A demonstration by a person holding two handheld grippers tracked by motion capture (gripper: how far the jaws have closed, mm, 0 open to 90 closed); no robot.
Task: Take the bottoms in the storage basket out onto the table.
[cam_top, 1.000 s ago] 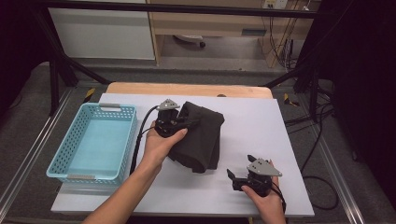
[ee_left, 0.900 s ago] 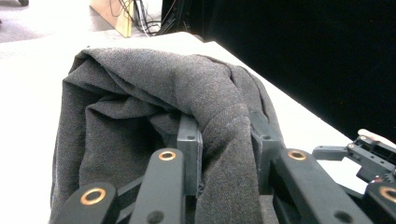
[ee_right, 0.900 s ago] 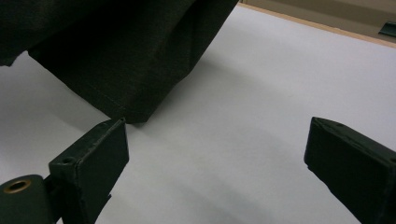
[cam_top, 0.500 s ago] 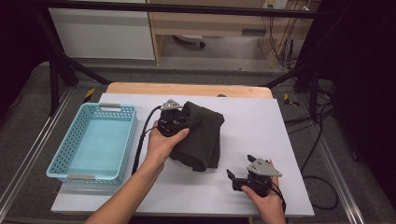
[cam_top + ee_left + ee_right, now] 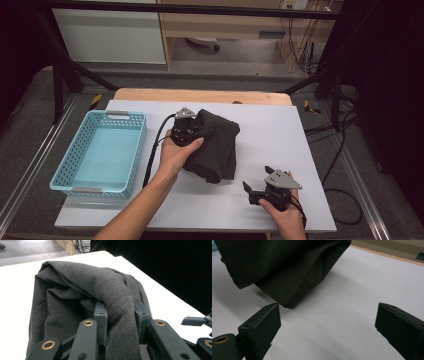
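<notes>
A dark grey folded cloth (image 5: 220, 147) lies bunched on the white table (image 5: 280, 130), near its middle. My left gripper (image 5: 201, 128) reaches into the cloth's left side from a hand. In the left gripper view its jaws are shut on a thick fold of the cloth (image 5: 82, 282), and the gripper (image 5: 120, 312) pinches that fold between both pads. My right gripper (image 5: 256, 178) rests open at the table's front right, pointing toward the cloth. Its jaws (image 5: 328, 315) stand wide apart over bare table, just short of the cloth's hemmed corner (image 5: 274, 267).
A light blue perforated basket (image 5: 141, 132) stands at the table's left, with nothing in it. The left gripper's black cable (image 5: 152, 150) trails between basket and cloth. Dark frame legs and cables lie on the floor beyond the table's edges.
</notes>
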